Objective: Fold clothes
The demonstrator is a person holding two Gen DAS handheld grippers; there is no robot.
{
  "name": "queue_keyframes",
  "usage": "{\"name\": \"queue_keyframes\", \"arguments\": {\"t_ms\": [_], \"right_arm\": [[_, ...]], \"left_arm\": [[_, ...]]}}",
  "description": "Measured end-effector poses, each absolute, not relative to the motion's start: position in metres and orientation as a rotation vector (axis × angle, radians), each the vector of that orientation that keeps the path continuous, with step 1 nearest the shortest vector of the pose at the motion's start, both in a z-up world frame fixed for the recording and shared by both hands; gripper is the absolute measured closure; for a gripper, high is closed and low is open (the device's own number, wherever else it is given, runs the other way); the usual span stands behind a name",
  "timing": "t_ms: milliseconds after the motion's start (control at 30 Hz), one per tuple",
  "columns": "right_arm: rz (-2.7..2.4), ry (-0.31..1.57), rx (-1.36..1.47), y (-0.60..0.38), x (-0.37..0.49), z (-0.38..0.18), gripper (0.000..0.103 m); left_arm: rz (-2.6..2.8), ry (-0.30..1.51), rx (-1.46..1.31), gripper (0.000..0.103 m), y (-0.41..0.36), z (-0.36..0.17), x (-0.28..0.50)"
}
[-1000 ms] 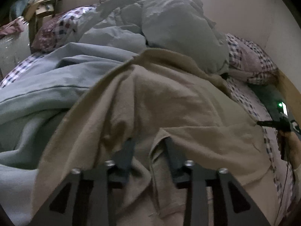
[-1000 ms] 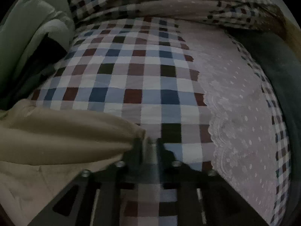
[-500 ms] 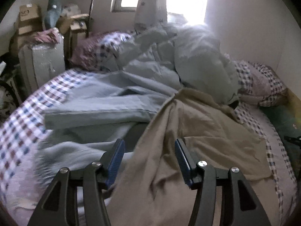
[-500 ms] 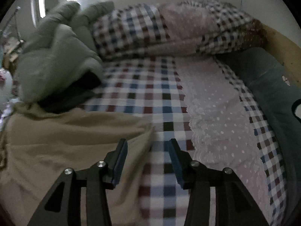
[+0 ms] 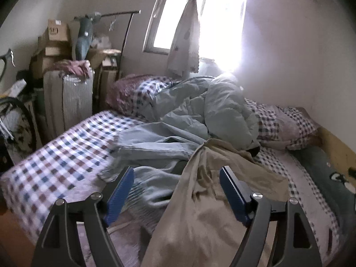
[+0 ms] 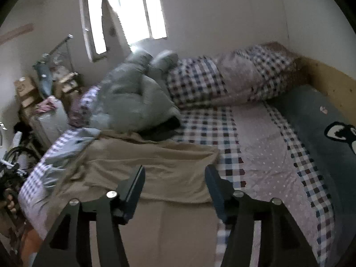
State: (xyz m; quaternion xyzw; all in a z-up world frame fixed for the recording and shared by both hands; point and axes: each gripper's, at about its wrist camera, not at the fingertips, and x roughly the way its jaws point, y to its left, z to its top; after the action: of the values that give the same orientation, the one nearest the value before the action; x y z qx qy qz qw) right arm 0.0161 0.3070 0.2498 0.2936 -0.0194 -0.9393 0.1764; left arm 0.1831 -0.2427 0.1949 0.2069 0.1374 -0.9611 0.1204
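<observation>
Tan cloth [image 5: 200,211] lies on the checked bed [image 6: 255,146], and both claws, left [image 5: 175,185] and right [image 6: 174,185], gape wide, holding nothing.

The garment [image 5: 211,211] lying on the bed is plain tan, while the bedsheet [image 5: 57,162] under it is checked in white, blue and dark red, with a pale pink band dotted white [image 6: 262,146] running along it. The heaped duvet [image 5: 222,113] is light grey-blue, the pillow [image 6: 222,80] repeats the check and dotted pink, and the blanket [image 6: 316,120] by the wall is dark teal with a black-and-white cartoon figure. The gripper pads [image 5: 120,191] are blue.
</observation>
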Motion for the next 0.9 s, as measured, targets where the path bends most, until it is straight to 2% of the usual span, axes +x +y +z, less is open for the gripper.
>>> {"name": "queue_keyframes", "arguments": {"t_ms": [233, 467, 567, 767, 900], "right_arm": [[-2.599, 0.0, 0.611, 0.27, 0.131, 0.269, 0.031], [-2.48, 0.047, 0.518, 0.207, 0.206, 0.22, 0.029], [-2.424, 0.011, 0.512, 0.186, 0.224, 0.188, 0.029], [-2.343, -0.117, 0.523, 0.152, 0.233, 0.125, 0.029], [-2.31, -0.077, 0.575, 0.13, 0.235, 0.091, 0.029]], "left_arm": [[-2.843, 0.504, 0.648, 0.02, -0.234, 0.165, 0.24], [-2.827, 0.52, 0.751, 0.02, -0.207, 0.106, 0.265], [-2.784, 0.692, 0.734, 0.02, -0.221, 0.075, 0.274], [-2.571, 1.186, 0.741, 0.02, -0.265, 0.008, 0.29], [-2.468, 1.432, 0.739, 0.02, -0.284, -0.024, 0.299]]}}
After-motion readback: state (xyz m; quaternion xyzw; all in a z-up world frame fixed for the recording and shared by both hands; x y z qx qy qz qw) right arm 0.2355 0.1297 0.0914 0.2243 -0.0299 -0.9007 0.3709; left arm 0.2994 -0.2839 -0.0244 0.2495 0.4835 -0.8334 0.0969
